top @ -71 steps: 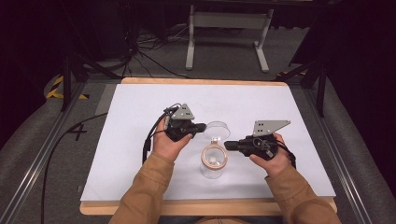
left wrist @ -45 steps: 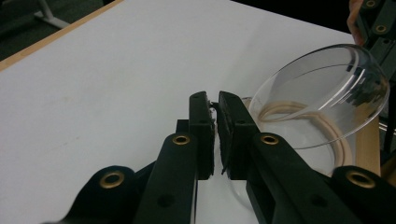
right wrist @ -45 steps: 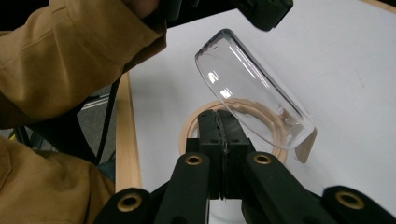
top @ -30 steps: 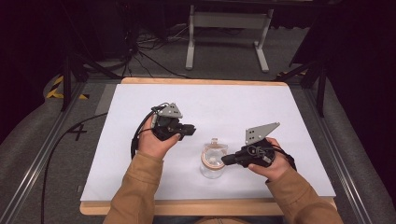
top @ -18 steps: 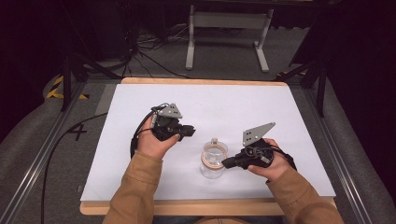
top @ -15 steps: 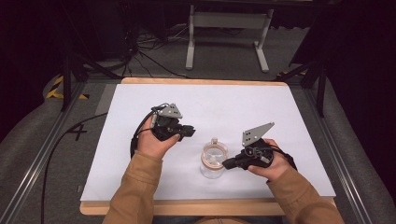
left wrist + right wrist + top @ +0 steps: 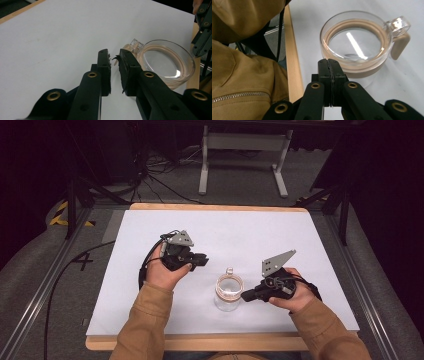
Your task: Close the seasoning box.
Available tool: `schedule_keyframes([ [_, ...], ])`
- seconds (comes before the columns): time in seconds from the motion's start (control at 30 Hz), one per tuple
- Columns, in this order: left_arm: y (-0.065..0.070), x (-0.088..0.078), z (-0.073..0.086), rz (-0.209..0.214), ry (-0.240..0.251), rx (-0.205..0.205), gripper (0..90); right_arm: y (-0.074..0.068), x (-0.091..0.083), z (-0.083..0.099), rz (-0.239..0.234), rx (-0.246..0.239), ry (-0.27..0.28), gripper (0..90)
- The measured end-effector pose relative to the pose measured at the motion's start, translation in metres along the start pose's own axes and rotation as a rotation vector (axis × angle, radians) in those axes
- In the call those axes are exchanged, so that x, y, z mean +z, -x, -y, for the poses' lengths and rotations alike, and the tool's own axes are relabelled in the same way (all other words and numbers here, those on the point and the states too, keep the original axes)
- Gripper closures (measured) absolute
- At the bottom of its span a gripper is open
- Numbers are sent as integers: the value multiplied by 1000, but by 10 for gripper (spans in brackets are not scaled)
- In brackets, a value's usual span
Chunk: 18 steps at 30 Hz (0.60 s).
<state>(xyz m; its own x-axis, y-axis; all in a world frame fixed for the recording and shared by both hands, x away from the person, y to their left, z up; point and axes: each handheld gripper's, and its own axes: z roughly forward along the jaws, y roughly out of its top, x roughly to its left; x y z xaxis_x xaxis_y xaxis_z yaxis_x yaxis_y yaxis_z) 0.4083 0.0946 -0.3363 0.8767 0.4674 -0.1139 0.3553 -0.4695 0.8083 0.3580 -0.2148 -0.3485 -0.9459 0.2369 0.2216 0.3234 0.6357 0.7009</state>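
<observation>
A clear glass jar (image 7: 228, 293) with a tan ring under its rim and a small clear tab at its far side stands on the white sheet, near the front middle. My left gripper (image 7: 204, 261) hovers to the jar's left and a little farther back. In the left gripper view its jaws (image 7: 113, 56) stand a narrow gap apart with nothing between them, and the jar (image 7: 165, 62) lies just beyond to the right. My right gripper (image 7: 245, 296) points at the jar's right side. Its jaws (image 7: 328, 61) are pressed together and empty, just short of the jar (image 7: 355, 42).
The white sheet (image 7: 240, 235) covers most of the wooden table (image 7: 200, 340), whose front edge runs close behind the jar. A tan sleeve (image 7: 239, 75) lies at the left of the right gripper view. Cables and a metal stand (image 7: 245, 150) lie on the floor beyond the table.
Since 2.4 s ago my left gripper has drawn back left, away from the jar, and my right gripper has sunk toward the front. Over the last second almost nothing has moved.
</observation>
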Motion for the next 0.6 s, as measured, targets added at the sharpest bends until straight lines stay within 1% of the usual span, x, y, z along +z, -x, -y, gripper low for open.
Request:
schedule_keyframes([
  [0.03,-1,-1,0,3,-10,-1,780,0,-3,-1,8,-1,15,900],
  [0.07,-1,-2,1,1,-5,-2,775,1,-6,-1,18,-6,32,899],
  [0.1,-2,-4,2,-5,-5,-10,767,2,-9,-2,28,-7,50,882],
  [0.13,-2,-5,3,-8,-7,-9,759,3,-14,-3,48,-5,85,827],
  [0.17,-3,-6,4,-10,-8,-16,753,4,-18,-3,65,-5,104,815],
  [0.2,-3,-7,5,-11,-6,-14,752,6,-22,-3,78,-4,122,805],
  [0.23,-3,-7,5,-11,-6,-14,747,7,-25,-3,93,-1,135,783],
  [0.27,-3,-8,6,-17,-5,-26,747,7,-25,-3,93,-1,135,783],
  [0.3,-4,-9,8,-19,-6,-34,741,9,-31,-3,130,-2,164,749],
  [0.33,-5,-10,9,-24,-14,-30,736,12,-37,-2,161,3,187,733],
  [0.4,-7,-11,11,-29,-22,-43,728,17,-46,-1,202,9,226,685],
  [0.43,-8,-11,12,-35,-23,-50,723,19,-49,0,218,9,237,664],
  [0.47,-9,-11,13,-39,-27,-49,718,23,-54,2,248,8,245,650],
  [0.5,-10,-11,15,-43,-29,-58,713,27,-57,4,268,9,249,635],
  [0.57,-14,-11,18,-42,-34,-66,710,35,-63,9,303,17,256,609],
  [0.6,-16,-11,19,-44,-44,-71,707,39,-66,12,324,23,259,600],
])
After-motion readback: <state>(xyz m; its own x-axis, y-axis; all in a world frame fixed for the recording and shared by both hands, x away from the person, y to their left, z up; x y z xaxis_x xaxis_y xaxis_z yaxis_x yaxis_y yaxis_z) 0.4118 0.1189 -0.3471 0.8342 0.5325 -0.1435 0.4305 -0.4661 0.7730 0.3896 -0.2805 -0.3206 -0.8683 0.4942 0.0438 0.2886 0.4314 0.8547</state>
